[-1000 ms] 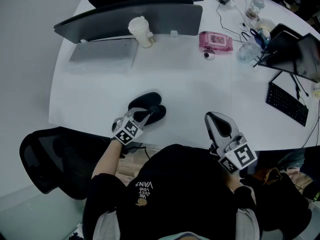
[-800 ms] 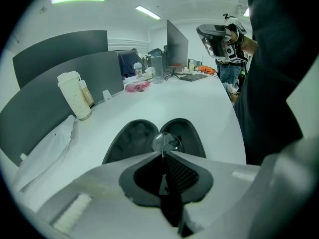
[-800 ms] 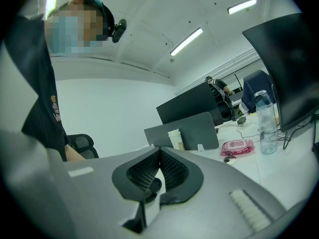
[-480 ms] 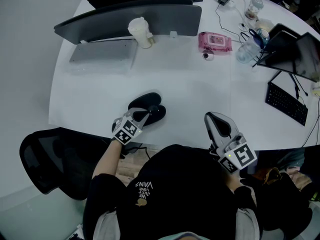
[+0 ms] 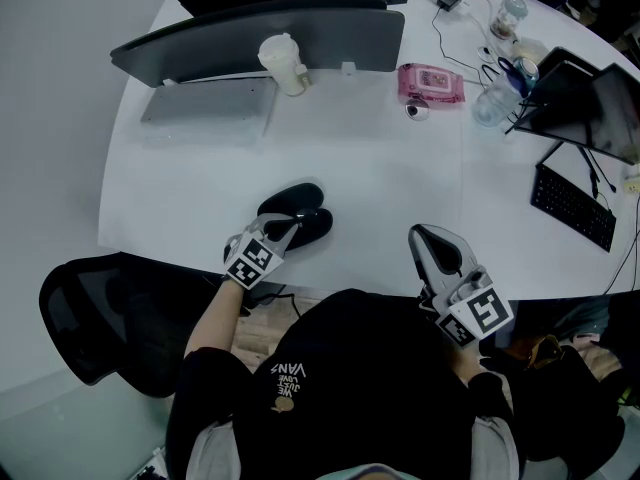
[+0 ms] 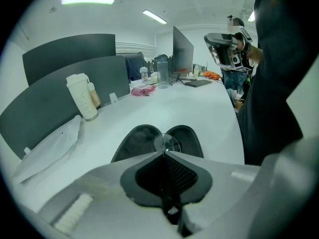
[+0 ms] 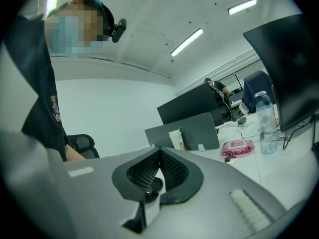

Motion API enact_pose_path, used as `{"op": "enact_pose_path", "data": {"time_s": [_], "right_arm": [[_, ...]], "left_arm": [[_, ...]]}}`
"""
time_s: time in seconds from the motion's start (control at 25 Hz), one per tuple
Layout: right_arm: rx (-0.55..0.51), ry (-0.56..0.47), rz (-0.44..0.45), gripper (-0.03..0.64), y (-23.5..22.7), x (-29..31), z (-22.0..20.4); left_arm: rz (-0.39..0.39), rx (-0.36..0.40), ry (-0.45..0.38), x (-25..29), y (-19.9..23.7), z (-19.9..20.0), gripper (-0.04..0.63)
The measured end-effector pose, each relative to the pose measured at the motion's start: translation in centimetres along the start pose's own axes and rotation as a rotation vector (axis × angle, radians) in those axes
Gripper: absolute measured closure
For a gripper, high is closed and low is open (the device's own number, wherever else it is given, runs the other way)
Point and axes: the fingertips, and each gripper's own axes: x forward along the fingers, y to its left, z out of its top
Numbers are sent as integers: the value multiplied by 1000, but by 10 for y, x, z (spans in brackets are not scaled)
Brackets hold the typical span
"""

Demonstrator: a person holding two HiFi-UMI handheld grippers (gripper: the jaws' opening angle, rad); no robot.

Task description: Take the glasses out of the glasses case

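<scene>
Head camera: worn on my head, looking steeply down over my chest at the table, with both tongs at its near edge. Left camera: rides my left tongs, tilted down, close over the case. Right camera: rides my right tongs, near level, facing across the table. Shared by all three: cup, divider.

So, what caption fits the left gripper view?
Left gripper, jaws just closing, pinches the glasses by a lens over the open glasses case.
</scene>
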Motion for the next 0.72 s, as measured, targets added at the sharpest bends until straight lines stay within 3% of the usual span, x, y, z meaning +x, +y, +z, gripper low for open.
{"op": "enact_pose_path", "data": {"time_s": [0.72], "right_arm": [[3, -3, 12, 615, 16, -16, -3]], "left_arm": [[109, -41, -93, -41, 10, 26, 588]]}}
